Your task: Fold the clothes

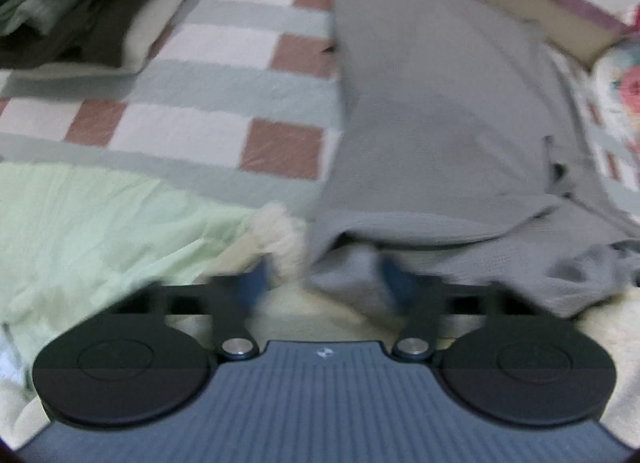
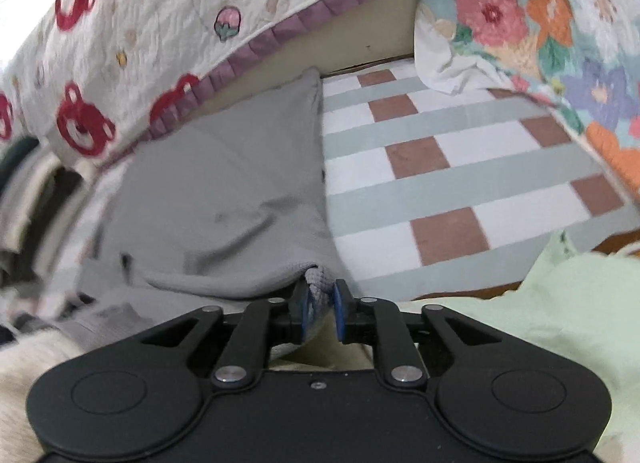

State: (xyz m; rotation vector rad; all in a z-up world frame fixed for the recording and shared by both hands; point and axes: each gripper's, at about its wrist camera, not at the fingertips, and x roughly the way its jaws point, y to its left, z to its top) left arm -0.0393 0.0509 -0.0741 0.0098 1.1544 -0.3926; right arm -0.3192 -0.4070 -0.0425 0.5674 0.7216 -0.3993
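Left wrist view: the grey garment (image 1: 448, 111) lies on the bed's checked sheet (image 1: 208, 111), already doubled into a long panel, with its near edge bunched and loose. The left tongs (image 1: 324, 279) are blurred; grey cloth sits between the jaws, but whether the pads press on it cannot be told. A pale green garment (image 1: 100, 219) lies unfolded just beside them. A stack of folded clothes (image 1: 60, 11) sits at the far left, apparently finished work.

Right wrist view: the right tongs (image 2: 322, 303) stand narrowly parted, a fold of the grey garment (image 2: 224, 183) between the pads, touching one and apparently clear of the other. In my judgement the grey piece is part-folded, with its last fold outstanding, and the green piece (image 2: 520, 303) has not been started.

Surface and room: a bear-print quilt (image 2: 132, 43) and a floral quilt (image 2: 540, 31) border the sheet (image 2: 460, 167).
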